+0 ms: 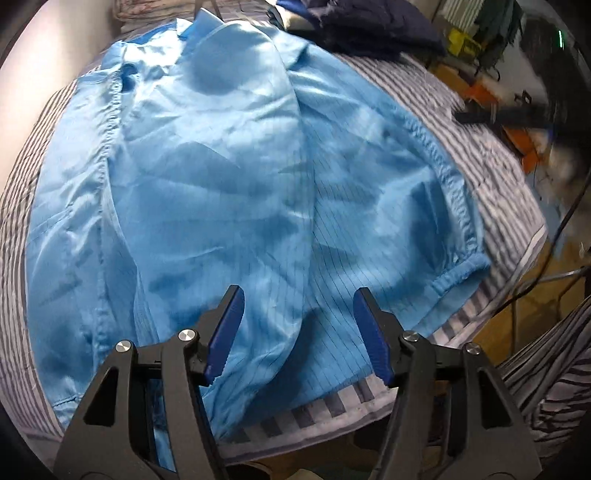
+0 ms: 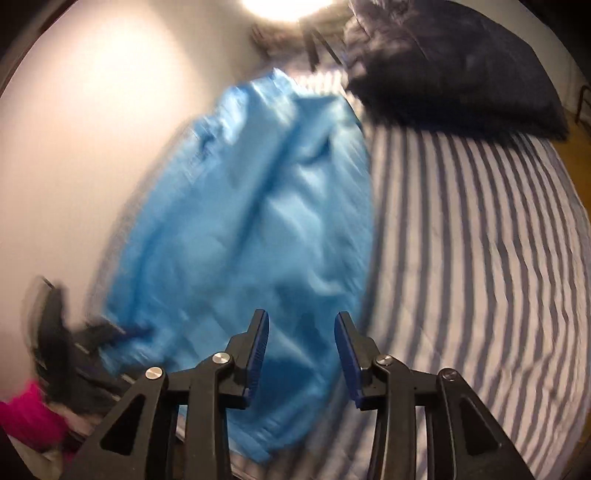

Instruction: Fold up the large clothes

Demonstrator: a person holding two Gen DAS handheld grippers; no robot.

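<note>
Left gripper (image 1: 299,297) at lower centre of left wrist view: jaws wide apart, nothing between pads, poised above light blue garment (image 1: 229,177). Garment spread flat across striped bedsheet (image 1: 491,162), filling centre of frame, hem near lower edge, collar at upper left. Dark blue clothes pile (image 1: 373,29) at top, beyond collar.

Right gripper (image 2: 301,325) at lower centre of right wrist view: jaws moderately apart, empty, above garment edge. View blurred. Other gripper visible at lower left beside pink sleeve (image 2: 26,417). Wall (image 2: 92,129) at left.
</note>
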